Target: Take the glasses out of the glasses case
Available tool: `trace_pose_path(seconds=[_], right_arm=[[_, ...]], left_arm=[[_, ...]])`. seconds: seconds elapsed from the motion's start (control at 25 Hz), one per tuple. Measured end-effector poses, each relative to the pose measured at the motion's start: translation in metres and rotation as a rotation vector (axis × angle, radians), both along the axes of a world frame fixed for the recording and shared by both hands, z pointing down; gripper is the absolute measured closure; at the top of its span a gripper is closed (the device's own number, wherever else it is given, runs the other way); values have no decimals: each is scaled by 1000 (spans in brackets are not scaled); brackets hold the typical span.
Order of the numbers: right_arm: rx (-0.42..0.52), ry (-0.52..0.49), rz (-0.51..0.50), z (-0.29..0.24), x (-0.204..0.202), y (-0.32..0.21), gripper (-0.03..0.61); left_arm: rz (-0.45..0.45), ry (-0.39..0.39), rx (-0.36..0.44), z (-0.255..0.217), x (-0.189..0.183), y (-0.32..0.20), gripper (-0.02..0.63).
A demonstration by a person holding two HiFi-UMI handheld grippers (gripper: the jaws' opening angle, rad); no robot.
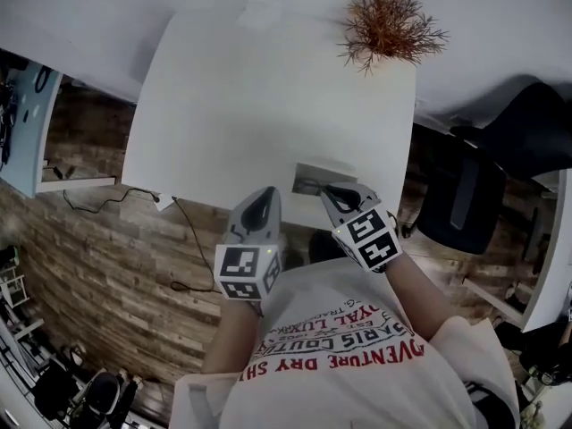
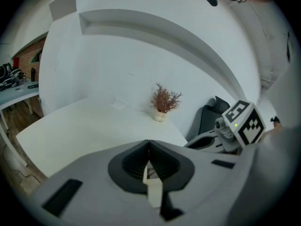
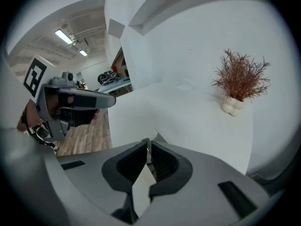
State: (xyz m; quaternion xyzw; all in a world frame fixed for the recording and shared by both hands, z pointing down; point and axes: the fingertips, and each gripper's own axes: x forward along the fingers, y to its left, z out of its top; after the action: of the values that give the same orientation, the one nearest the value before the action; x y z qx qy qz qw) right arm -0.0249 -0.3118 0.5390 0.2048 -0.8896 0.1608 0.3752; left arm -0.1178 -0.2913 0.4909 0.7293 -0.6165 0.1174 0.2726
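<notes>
At the near edge of the table sits the glasses case, right gripper over it, left gripper beside it, both pressed together, empty. Glasses inside, barely discernible, are probably light and fragile: pinch the bridge.

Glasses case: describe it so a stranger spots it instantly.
Find the white table with the rust-brown plant at its far right corner. The glasses case lies at the near edge, by the right tongs: flat, grey, rectangular, unlike the bushy upright plant.
</notes>
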Motion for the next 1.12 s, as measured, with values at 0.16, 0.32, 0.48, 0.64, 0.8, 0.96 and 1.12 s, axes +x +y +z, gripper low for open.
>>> trace_pose_path(seconds=[0.16,0.32,0.48,0.64,0.8,0.96,1.12], right_arm=[[-46,80,-96,28,-3,5,468],[-52,154,-172,51,-2,7,468],[-57,191,-219,65,-3,4,468],[-40,232,-281,74,-6,2,474],[-25,272,-329,84,-8,4,491],[0,300,-339,91,-9,-1,518],[3,303,-375,92,-10,0,534]], left_arm=[[-41,17,-32,13,0,3,617],[-72,28,-58,25,-1,5,617],[-99,33,-78,34,-4,8,617],[-118,41,-94,42,-4,12,617],[-136,53,-107,46,-2,15,617],[-141,51,-105,48,-6,13,617],[-148,49,-108,49,-10,11,617]])
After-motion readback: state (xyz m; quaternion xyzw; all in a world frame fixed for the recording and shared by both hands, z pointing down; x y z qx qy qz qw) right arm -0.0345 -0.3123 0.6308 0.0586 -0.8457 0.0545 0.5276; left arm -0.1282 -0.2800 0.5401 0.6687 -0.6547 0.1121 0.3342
